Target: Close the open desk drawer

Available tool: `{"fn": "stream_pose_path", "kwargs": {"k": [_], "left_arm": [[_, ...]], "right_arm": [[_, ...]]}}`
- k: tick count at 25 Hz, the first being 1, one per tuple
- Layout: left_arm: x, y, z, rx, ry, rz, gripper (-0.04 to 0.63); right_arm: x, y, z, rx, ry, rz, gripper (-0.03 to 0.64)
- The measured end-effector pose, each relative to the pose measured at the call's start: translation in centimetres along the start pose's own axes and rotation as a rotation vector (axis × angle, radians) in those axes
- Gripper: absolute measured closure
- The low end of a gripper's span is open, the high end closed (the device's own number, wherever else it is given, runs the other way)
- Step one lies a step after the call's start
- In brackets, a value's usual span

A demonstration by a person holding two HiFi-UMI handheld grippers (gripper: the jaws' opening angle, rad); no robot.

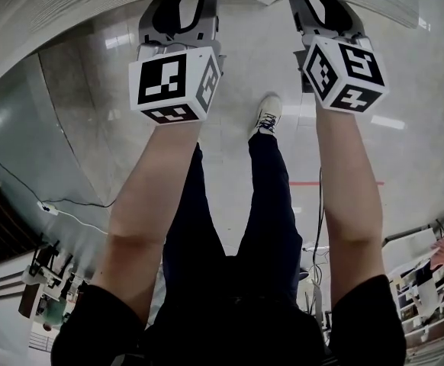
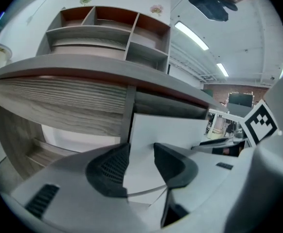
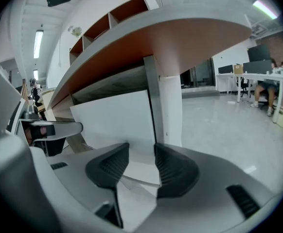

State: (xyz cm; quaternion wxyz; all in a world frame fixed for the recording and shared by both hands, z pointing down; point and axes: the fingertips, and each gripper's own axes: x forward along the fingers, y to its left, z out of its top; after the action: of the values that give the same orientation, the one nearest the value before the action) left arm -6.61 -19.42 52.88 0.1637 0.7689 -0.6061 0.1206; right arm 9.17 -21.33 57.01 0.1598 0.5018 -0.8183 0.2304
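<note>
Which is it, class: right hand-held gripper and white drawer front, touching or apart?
Cannot tell. Right gripper view: the right hand-held gripper, jaws open, is close before the drawer front; neither contact nor gap shows plainly.

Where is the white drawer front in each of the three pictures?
Head view: not in it; only the desk top shows, along the upper edge.
Left gripper view: the white drawer front sits right of centre, just under the desk top.
Right gripper view: left of centre, below the desk top's brown underside.
Shared landmark: the desk top.
</note>
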Motion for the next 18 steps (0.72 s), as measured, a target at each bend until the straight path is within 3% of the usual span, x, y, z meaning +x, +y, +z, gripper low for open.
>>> {"fn": "stream_pose_path", "kwargs": {"k": [10,12,14,18], "left_arm": [[0.0,0.3,-0.1,0.004,0.003,0.014,0.437],[-1.1,0.5,-0.8,0.008,0.028,0.006,0.464],[-2.9,0.4,-1.9,0.010,0.067,-0.024,0.564],[-7.4,-0.8,-3.6,-0.004,0.136,-0.126,0.583]], "right_arm": [[0.2,-0.1,-0.1,0.024,-0.005,-0.031,0.433],[-0.9,0.1,-0.4,0.024,-0.006,-0.017,0.446],[-2.6,0.9,-1.0,0.031,-0.011,0.026,0.576],[-6.6,4.0,-0.9,0.159,-0.037,0.179,0.600]]}}
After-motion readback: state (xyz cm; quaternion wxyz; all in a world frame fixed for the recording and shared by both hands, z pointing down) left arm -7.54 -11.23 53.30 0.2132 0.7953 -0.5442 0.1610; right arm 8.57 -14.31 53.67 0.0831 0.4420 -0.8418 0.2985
